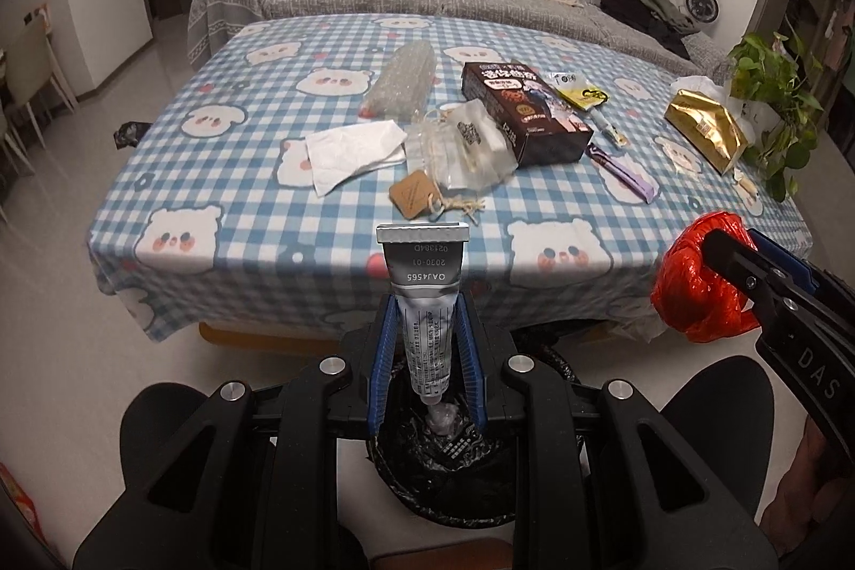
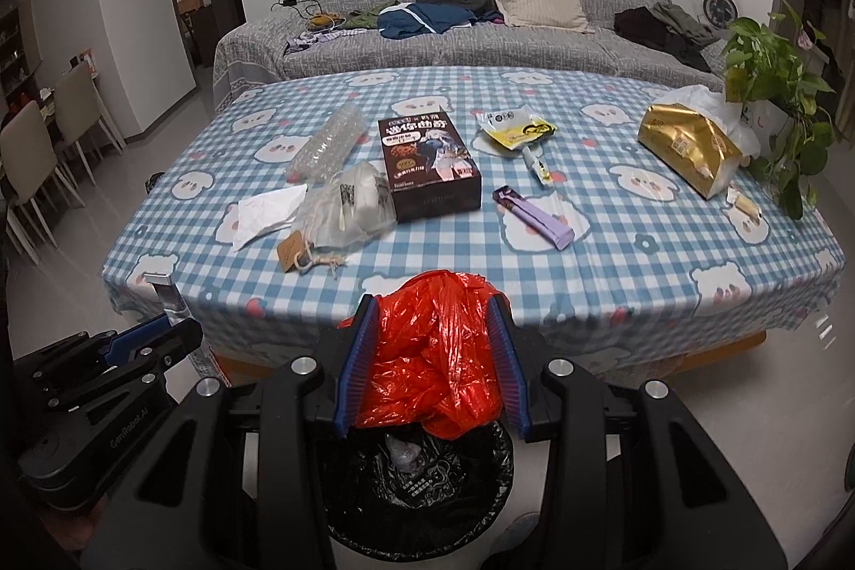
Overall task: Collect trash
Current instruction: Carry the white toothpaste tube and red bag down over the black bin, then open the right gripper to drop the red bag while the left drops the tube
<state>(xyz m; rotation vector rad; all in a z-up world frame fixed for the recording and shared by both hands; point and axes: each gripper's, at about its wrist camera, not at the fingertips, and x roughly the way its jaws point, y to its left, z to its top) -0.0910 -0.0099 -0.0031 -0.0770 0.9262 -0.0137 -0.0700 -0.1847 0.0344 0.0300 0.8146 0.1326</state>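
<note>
My left gripper [image 1: 426, 303] is shut on a grey squeeze tube [image 1: 425, 297], held upright above a bin lined with a black bag [image 1: 427, 479]. My right gripper [image 2: 435, 303] is shut on a crumpled red plastic bag [image 2: 433, 356], also above the bin [image 2: 422, 490]. The red bag shows at the right of the left wrist view [image 1: 694, 281]. The tube's end shows at the left of the right wrist view [image 2: 165, 297].
The blue checked table [image 2: 614, 260] holds a dark box [image 2: 430, 164], a clear bag [image 2: 342, 207], white tissue [image 2: 267, 207], a plastic bottle [image 2: 331, 142], a yellow wrapper [image 2: 515, 132], a purple wrapper [image 2: 534, 217] and a gold pack [image 2: 689, 153]. A plant [image 2: 780, 89] stands at the right. A sofa is behind.
</note>
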